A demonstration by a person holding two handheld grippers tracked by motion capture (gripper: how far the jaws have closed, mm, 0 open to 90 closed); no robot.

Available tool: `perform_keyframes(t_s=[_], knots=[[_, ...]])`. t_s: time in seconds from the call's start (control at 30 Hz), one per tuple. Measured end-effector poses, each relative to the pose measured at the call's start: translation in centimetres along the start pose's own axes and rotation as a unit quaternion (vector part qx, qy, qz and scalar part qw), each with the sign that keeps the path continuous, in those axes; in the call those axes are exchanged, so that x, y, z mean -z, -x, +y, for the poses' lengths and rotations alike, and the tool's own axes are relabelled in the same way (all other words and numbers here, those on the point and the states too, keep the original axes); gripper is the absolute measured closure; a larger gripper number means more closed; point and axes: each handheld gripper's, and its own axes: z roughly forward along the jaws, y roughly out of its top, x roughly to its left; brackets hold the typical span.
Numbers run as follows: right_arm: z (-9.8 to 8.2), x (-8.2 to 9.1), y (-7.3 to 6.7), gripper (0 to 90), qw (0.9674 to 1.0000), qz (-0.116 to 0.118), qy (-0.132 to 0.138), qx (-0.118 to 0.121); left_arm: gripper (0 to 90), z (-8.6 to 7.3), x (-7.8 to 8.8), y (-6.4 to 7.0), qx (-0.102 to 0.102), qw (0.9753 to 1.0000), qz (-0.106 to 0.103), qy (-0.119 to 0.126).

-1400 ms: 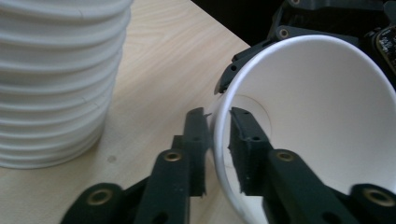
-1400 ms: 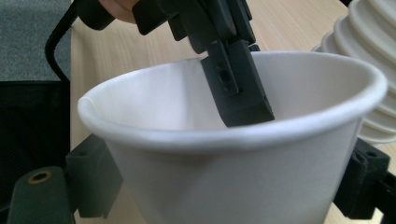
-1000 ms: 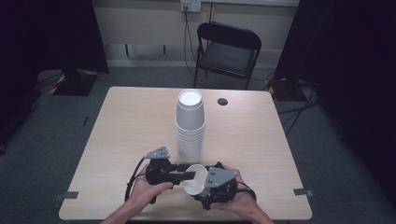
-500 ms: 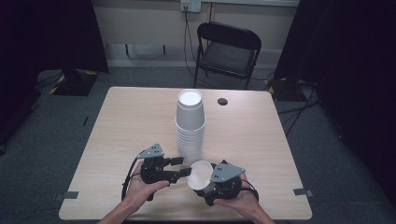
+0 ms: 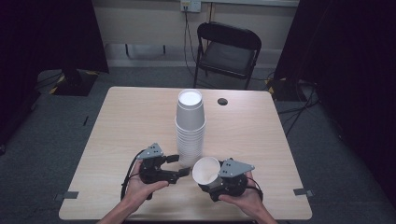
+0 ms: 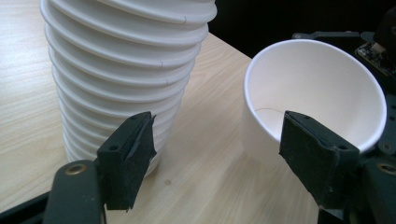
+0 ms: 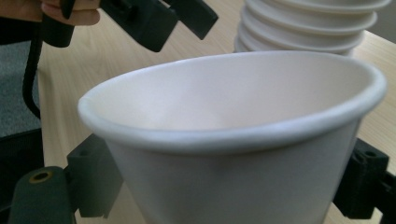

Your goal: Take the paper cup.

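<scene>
White paper cup (image 5: 206, 171) sits clamped in the right gripper (image 5: 211, 179), while the left gripper (image 5: 180, 168), jaws just opened and empty, should back straight off without bumping the stack (image 5: 189, 130).

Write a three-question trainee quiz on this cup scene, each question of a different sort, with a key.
1. True or false: the single cup is clamped in the right hand-held gripper.
2. Multiple choice: the left hand-held gripper is
A. shut on the stack of cups
B. open, with nothing pressed between its pads
C. shut on the single cup
3. Fill in: beyond the table stands a black folding ____.

Key:
1. True; its jaws sit on either side of the cup's wall in the right gripper view.
2. B; its jaws have just been opening, and only bare table lies between them in the left gripper view.
3. chair
</scene>
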Motion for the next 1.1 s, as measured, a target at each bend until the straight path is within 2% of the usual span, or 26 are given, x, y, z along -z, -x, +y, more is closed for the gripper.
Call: perform_keyframes(t_s=[0.5, 0.87, 1.1], knots=[[-0.5, 1.1, 1.7, 13.5, 0.9981, -0.024, 0.029, -0.048, 19.3, -0.1, 0.4, -0.1, -0.013, 0.9999, 0.006, 0.003], [-1.0, 2.1, 3.4, 13.6, 0.9936, -0.057, 0.044, -0.087, 19.4, -0.5, 1.1, -0.5, -0.016, 0.9996, 0.024, 0.000], [-1.2, 2.6, 4.5, 13.7, 0.9901, -0.078, 0.049, -0.106, 19.8, -0.9, 1.3, -0.5, -0.033, 0.9988, 0.035, -0.011]])
